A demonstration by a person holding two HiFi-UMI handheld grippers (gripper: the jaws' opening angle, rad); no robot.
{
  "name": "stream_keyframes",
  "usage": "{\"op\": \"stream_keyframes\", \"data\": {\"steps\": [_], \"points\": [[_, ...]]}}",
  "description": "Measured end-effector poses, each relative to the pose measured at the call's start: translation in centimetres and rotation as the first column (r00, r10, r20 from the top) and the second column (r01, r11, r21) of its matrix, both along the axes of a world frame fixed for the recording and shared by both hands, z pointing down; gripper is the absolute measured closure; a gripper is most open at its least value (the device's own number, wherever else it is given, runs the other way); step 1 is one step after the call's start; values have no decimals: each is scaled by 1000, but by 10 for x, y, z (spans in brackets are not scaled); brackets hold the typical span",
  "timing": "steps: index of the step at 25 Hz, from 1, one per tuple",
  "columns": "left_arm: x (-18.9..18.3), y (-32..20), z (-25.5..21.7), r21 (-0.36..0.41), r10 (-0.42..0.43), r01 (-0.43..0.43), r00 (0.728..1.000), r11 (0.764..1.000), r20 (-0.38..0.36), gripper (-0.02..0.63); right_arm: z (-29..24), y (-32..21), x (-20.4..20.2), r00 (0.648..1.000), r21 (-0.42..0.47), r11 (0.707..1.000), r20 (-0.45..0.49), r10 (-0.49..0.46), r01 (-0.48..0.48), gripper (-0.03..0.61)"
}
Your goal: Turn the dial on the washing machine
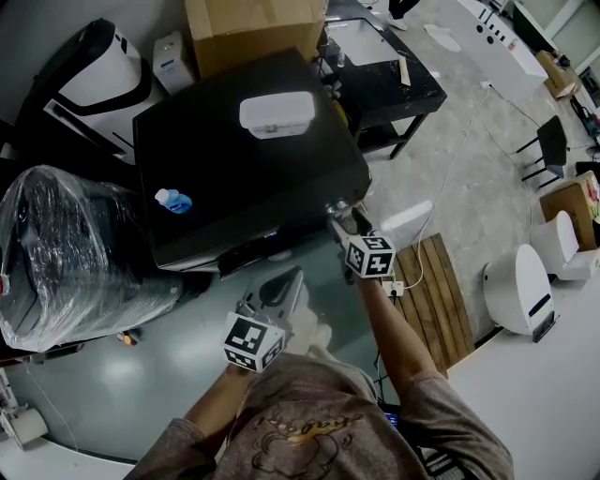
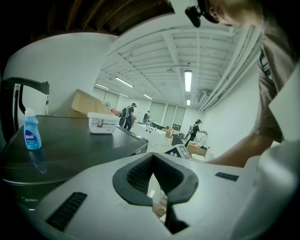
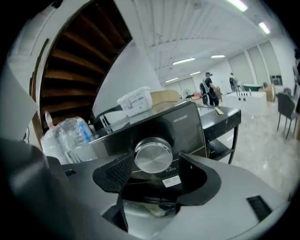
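Note:
The black washing machine (image 1: 244, 169) stands in front of me. Its round silver dial (image 3: 153, 155) sits on the front panel (image 3: 187, 126) at the machine's right corner. My right gripper (image 3: 156, 159) is at that corner (image 1: 337, 217), open, and the dial lies between its jaws. The left pad (image 3: 119, 172) is close beside the dial's edge, and a small gap shows on the right side. My left gripper (image 1: 289, 279) hangs lower, in front of the machine and apart from it. In the left gripper view its fingertips (image 2: 153, 157) meet, shut on nothing.
A white lidded box (image 1: 276, 112) and a small blue bottle (image 1: 174, 200) rest on the machine's top. A plastic-wrapped bundle (image 1: 66, 253) stands at the left, a cardboard box (image 1: 253, 28) behind, a black table (image 1: 384, 75) to the right, and a wooden pallet (image 1: 436, 281) by my right arm.

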State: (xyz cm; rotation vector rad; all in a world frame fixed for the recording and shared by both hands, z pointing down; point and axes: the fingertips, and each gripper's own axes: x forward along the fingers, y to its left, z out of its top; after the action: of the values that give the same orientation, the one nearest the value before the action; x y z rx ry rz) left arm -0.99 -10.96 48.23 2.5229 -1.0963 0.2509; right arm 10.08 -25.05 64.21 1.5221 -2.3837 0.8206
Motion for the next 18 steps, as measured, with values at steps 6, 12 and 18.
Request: {"op": "stream_keyframes", "data": {"steps": [6,12,18], "points": [[-1,1,1,-3,1,-1,1000,1000,0,621,-4,-3,-5,974,67,995,-219,-60,76,305],[-2,2,0,-5,1,-1,1000,1000,1,621,-6,-4,-6,963,78,993,-262,-66,89,322],[-3,1,0,-1,4,-4,1000,1000,1,621,-2,-5,-4,996,22,999,-84,-40,42,325]]}}
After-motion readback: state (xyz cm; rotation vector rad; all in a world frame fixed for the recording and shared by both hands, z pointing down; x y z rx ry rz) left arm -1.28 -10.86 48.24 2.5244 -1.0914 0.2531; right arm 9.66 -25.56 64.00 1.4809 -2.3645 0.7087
